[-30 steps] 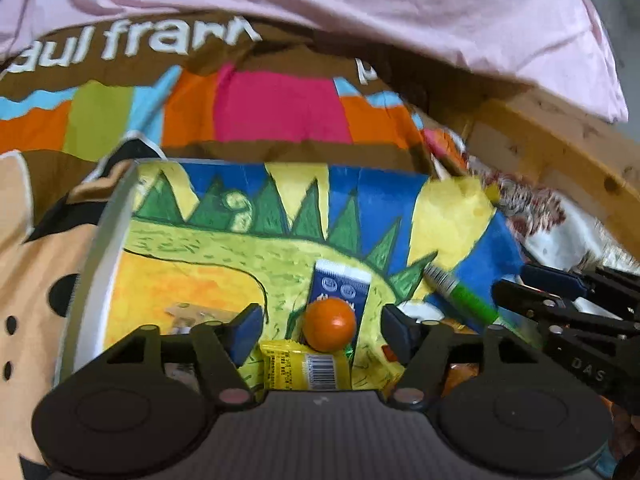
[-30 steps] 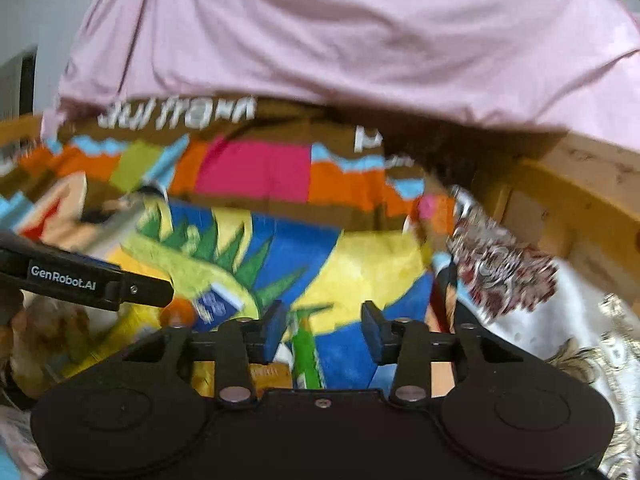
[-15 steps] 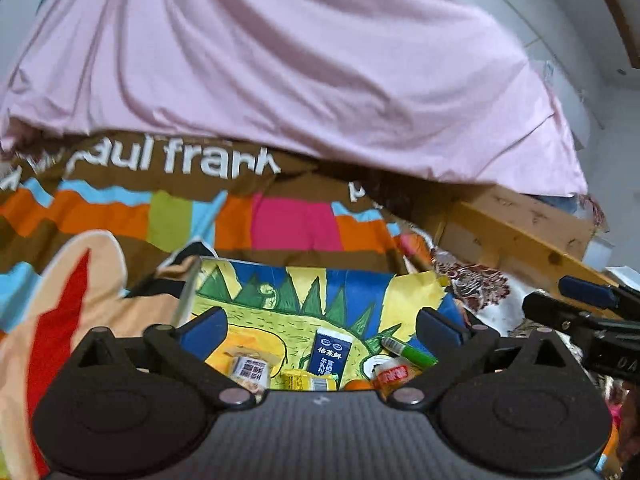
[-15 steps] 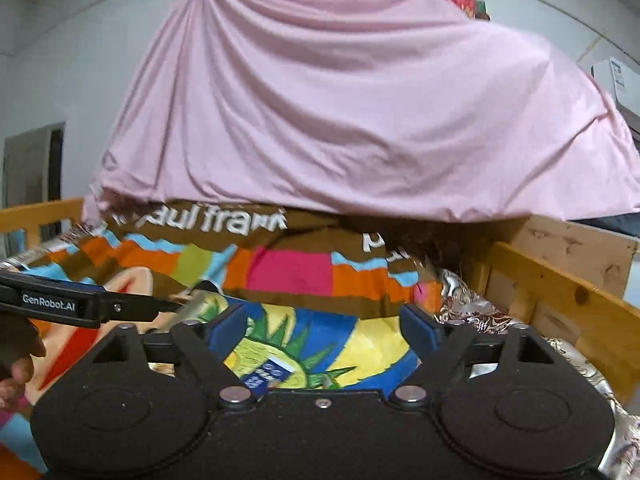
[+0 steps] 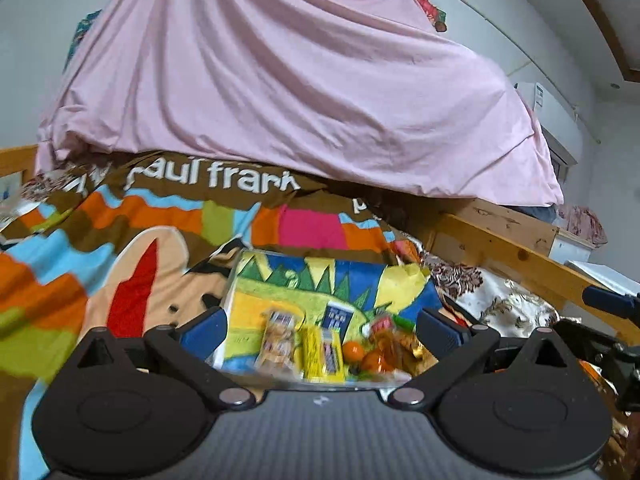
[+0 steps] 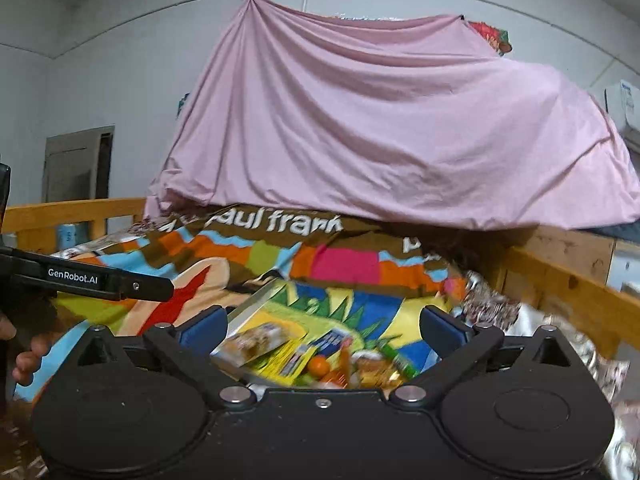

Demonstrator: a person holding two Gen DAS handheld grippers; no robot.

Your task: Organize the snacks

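Snacks (image 5: 320,344) cluster on the tray (image 5: 256,304), wooden rail (image 5: 508,252) beside.

place: home bedroom | evidence: wooden bed frame (image 6: 560,280), colourful patterned bedspread (image 5: 120,248) | pink sheet (image 6: 380,120) hung from a wall line | wall air conditioner (image 5: 552,112) | door (image 6: 76,164)

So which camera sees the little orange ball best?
The left wrist view: the orange ball sits nearer the middle beside the yellow packet. The right wrist view shows it smaller, blurrier, low among the snacks.
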